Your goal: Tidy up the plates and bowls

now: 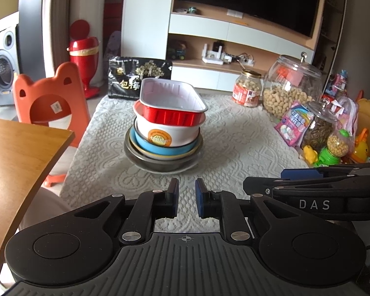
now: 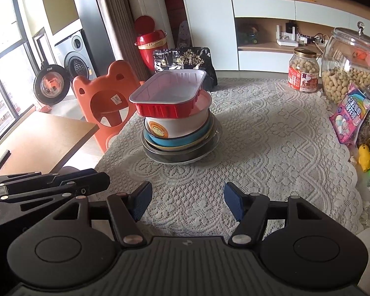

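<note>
The left gripper (image 1: 187, 192) hovers low over the near edge of the lace tablecloth (image 1: 234, 143), its blue-padded fingers drawn close with only a narrow gap between them and nothing held there. Beside it, on its right in the left wrist view, the right gripper (image 2: 187, 197) sits with its fingers spread wide apart, also empty, the cloth showing plainly between the pads.

Going from left to right across the scene: a wooden table (image 1: 17, 153) edges in at the near left, and behind it stands an orange bear-shaped chair (image 1: 49, 98). Farther back are a washing machine (image 1: 2, 66) and a tall red bin (image 1: 85, 49). A black snack bag (image 1: 125, 76) stands upright at the far edge of the cloth.

In the middle of the cloth, well ahead of both grippers, the dishes are nested in one stack. A clear glass plate (image 2: 213, 145) lies at the bottom, with a dark metal bowl (image 1: 160, 164) on it, then a blue bowl (image 1: 145, 145) with a yellowish rim, then a white bowl (image 1: 170, 129) bearing an orange emblem. On top rests a red foil tray (image 1: 172, 98), rectangular and tilted slightly, overhanging the white bowl's rim toward the left in the right wrist view.

Right of the stack stand a small peanut jar (image 1: 248, 88), a large glass jar (image 1: 292, 83) of peanuts, a pink candy packet (image 1: 293, 123), and some bright plastic toys (image 1: 333, 150) at the cloth's right edge.
</note>
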The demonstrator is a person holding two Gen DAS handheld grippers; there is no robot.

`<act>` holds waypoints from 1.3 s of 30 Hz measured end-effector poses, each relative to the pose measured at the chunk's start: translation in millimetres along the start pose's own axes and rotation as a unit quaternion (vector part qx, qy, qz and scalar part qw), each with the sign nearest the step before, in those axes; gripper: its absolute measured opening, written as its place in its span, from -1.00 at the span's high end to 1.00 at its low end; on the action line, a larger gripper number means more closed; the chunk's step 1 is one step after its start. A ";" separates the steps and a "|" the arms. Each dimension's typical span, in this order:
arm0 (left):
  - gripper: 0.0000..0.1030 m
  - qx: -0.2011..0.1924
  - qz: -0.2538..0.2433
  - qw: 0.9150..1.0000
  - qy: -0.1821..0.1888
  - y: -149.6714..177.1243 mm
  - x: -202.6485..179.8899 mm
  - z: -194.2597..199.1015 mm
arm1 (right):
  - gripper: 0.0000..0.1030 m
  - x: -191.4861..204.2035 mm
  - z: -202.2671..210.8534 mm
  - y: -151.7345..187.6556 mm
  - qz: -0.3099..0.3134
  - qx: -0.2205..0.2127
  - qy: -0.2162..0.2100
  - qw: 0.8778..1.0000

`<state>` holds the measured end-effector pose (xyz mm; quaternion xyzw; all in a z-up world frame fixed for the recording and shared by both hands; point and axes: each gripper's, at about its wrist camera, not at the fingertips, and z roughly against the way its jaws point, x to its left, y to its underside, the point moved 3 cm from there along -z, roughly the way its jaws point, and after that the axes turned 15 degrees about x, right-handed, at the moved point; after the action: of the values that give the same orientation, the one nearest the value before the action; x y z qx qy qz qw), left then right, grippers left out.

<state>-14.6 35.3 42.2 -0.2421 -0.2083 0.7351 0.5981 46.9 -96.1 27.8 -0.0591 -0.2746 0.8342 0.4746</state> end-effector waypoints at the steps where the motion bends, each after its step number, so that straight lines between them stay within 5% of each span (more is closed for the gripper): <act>1: 0.66 0.000 0.000 1.000 0.001 0.1 0.0 0.2 | -0.27 -0.3 0.0 0.2 -0.001 0.000 0.000 1.000; 39: 0.66 0.003 -0.001 1.000 0.013 1.0 -0.6 -1.5 | -0.27 0.9 -0.7 -0.7 0.010 0.002 0.003 1.000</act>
<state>-14.4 34.5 40.5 -0.2495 -0.1980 0.7321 0.6021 47.2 -94.8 27.7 -0.0633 -0.2706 0.8391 0.4676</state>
